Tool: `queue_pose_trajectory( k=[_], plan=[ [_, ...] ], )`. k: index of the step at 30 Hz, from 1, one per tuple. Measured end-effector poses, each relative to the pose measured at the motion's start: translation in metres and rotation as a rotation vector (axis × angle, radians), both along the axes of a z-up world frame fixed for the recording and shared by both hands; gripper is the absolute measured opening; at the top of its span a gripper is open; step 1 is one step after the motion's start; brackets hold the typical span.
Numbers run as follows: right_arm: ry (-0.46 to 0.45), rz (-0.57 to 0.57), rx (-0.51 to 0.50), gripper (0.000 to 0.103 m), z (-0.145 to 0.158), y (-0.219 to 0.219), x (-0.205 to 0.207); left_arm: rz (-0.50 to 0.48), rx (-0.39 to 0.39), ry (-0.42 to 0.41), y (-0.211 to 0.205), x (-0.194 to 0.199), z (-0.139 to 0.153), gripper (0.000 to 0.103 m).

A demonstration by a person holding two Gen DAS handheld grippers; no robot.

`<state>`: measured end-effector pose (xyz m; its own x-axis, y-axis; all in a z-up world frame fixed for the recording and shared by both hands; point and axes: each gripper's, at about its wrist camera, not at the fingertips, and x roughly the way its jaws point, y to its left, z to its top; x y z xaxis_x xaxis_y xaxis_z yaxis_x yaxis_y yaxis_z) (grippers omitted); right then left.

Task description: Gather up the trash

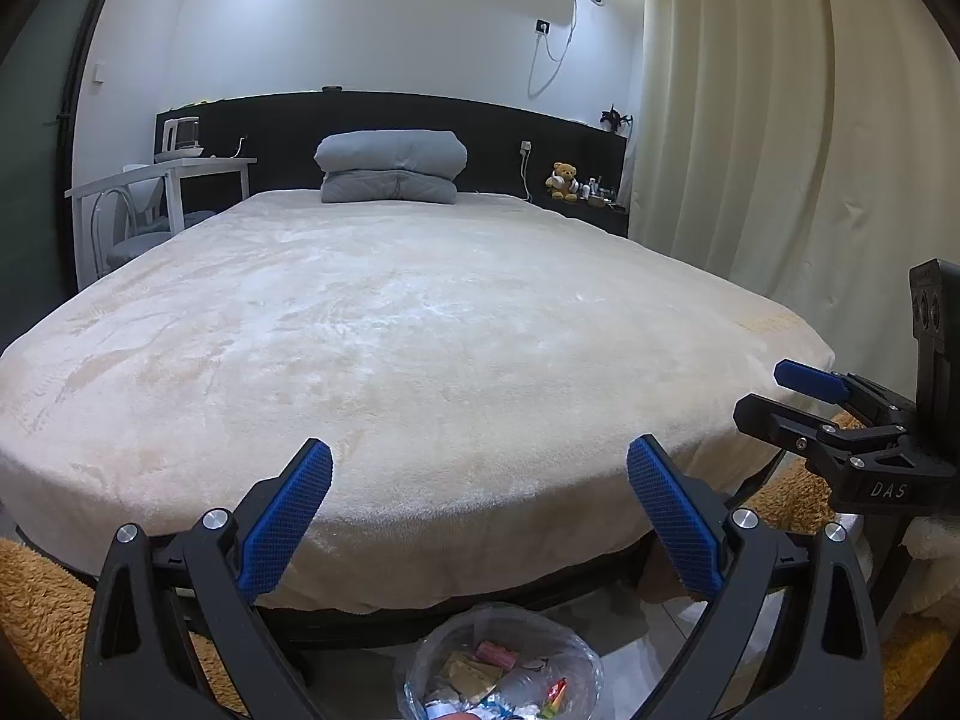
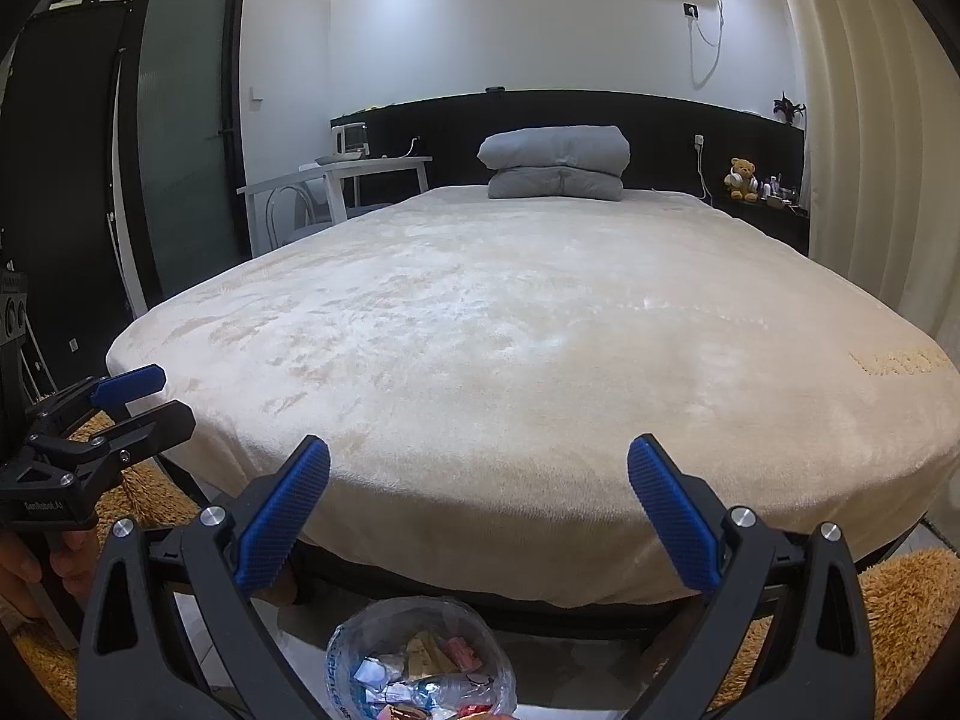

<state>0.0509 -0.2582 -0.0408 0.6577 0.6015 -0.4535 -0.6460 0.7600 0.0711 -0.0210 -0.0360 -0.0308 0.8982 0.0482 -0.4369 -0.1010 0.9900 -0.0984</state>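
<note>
We hold the left hand-held gripper (image 1: 480,516) level at the foot of the bed (image 1: 384,324), its jaws spread wide with nothing between them. The right hand-held gripper (image 2: 479,513) sits just beside it, aimed the same way, jaws equally wide and empty. In the left wrist view the right one shows at 3 o'clock; in the right wrist view the left one shows at 9 o'clock, with part of a hand (image 2: 36,564) gripping its handle below.

The pads (image 1: 288,528) are blue, ribbed rubber on black plastic arms joined by silver bolts. White letters "DAS" mark the right gripper's body; the print on the left one's body is too small for us to read.

The trash bin (image 1: 504,666) stands on the floor at 6 o'clock in both views, below the jaws: round, lined with a clear crinkled plastic bag, holding mixed wrappers (image 2: 420,660) in pink, tan and blue.

The bed wears a plush cream blanket with faint gold lettering near its edge, unreadable. A folded grey quilt (image 1: 391,167) lies at 12 o'clock against a black headboard. A shaggy tan rug (image 2: 900,612) flanks the bed.
</note>
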Motion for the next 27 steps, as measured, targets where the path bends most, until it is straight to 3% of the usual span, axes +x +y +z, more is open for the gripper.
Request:
queue_pose_trajectory(
  k=[27],
  plan=[
    [-0.004,0.003,-0.007,0.099,-0.0023,0.003,-0.0016,-0.003,-0.001,-0.004,-0.001,0.0002,0.0017,0.097]
  ],
)
